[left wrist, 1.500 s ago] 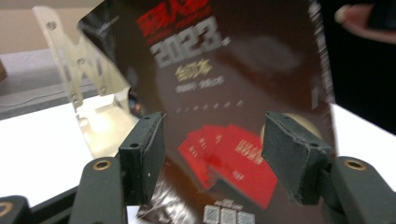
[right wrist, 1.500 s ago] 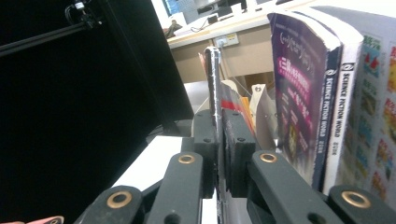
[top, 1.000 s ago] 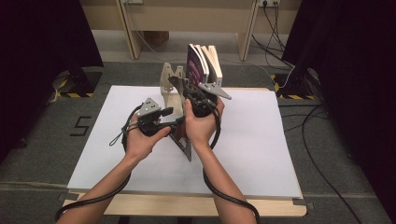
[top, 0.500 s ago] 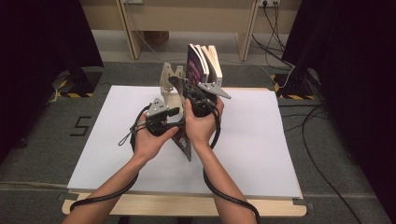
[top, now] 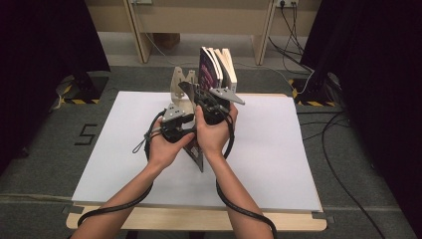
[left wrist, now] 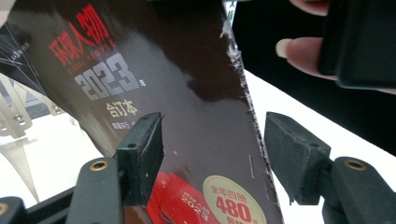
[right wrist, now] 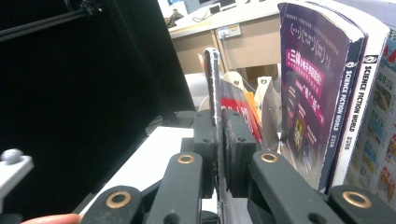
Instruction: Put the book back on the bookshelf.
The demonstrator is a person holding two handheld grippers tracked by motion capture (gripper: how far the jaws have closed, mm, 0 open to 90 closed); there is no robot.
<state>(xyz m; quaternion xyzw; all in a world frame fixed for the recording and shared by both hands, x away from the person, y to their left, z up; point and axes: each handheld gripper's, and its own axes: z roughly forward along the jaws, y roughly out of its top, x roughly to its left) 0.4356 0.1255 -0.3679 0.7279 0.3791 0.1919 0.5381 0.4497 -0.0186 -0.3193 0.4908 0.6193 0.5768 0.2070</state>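
Observation:
A thin dark magazine (top: 197, 152) with red and white lettering stands tilted over the middle of the table, between the two hands. My right gripper (top: 201, 102) is shut on its upper edge; in the right gripper view the pads (right wrist: 218, 135) press the thin magazine (right wrist: 212, 79) from both sides. My left gripper (top: 185, 127) is close on the left, lower down. In the left gripper view its jaws (left wrist: 215, 149) stand open, with the magazine's (left wrist: 187, 93) worn edge running between them and neither pad pressing on it.
Several books, a purple one (top: 206, 64) nearest, stand upright in a metal rack (top: 179, 84) at the table's far edge, just behind the hands. A white sheet (top: 278, 144) covers the tabletop. Black cables trail from both grippers.
The left hand has moved right and slightly forward, bringing its gripper up against the magazine. The right hand and the magazine have kept still.

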